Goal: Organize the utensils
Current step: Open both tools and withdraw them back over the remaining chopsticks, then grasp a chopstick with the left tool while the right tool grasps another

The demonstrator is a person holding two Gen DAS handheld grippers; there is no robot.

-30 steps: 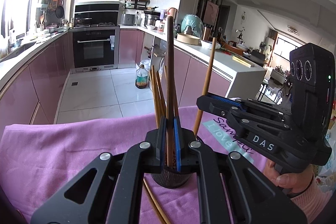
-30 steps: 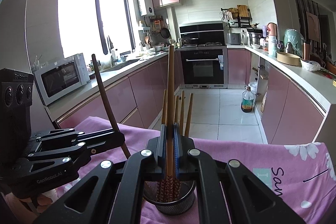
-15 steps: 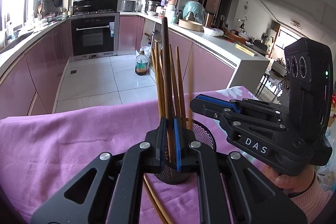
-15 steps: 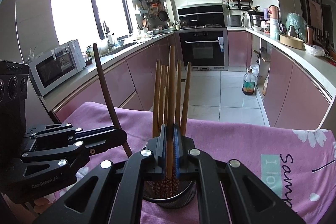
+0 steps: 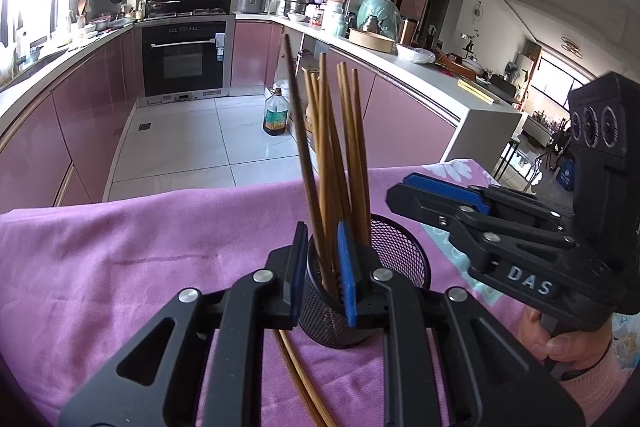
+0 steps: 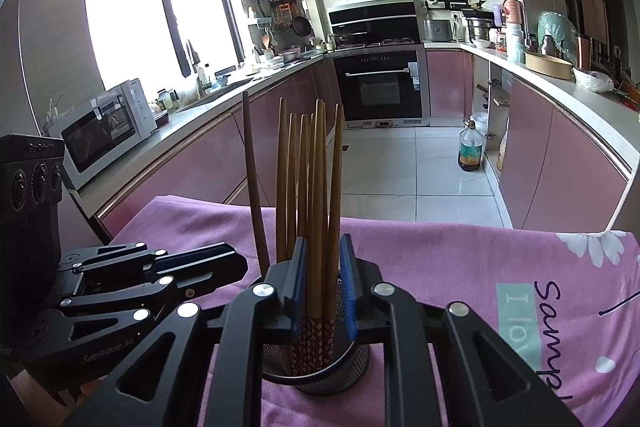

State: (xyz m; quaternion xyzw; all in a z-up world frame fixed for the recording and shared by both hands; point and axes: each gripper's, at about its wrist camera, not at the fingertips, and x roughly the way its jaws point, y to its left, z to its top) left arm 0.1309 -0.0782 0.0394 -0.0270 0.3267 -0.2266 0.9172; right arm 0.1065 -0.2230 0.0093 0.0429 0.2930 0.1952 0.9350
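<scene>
A black mesh holder [image 5: 394, 251] stands on the purple cloth [image 5: 120, 247], full of several brown chopsticks [image 5: 344, 147] standing upright. It also shows in the right wrist view [image 6: 352, 367], with the chopsticks [image 6: 316, 187] in it. My left gripper [image 5: 322, 263] is open just above the holder's near rim, its pads either side of the sticks. My right gripper [image 6: 324, 275] is open over the holder too. A darker chopstick [image 5: 298, 131] leans at the left of the bunch. Two loose chopsticks [image 5: 296, 379] lie on the cloth under my left gripper.
The cloth covers a table with its far edge toward the tiled kitchen floor [image 5: 192, 143]. Pink cabinets and a counter [image 6: 560, 131] run along both sides. An oil bottle [image 5: 275, 117] stands on the floor. The right gripper body [image 5: 520, 247] sits close to the holder's right.
Both grippers have opened and let their chopsticks drop into the holder. Both have lowered toward the holder, and the released sticks now stand with the others.
</scene>
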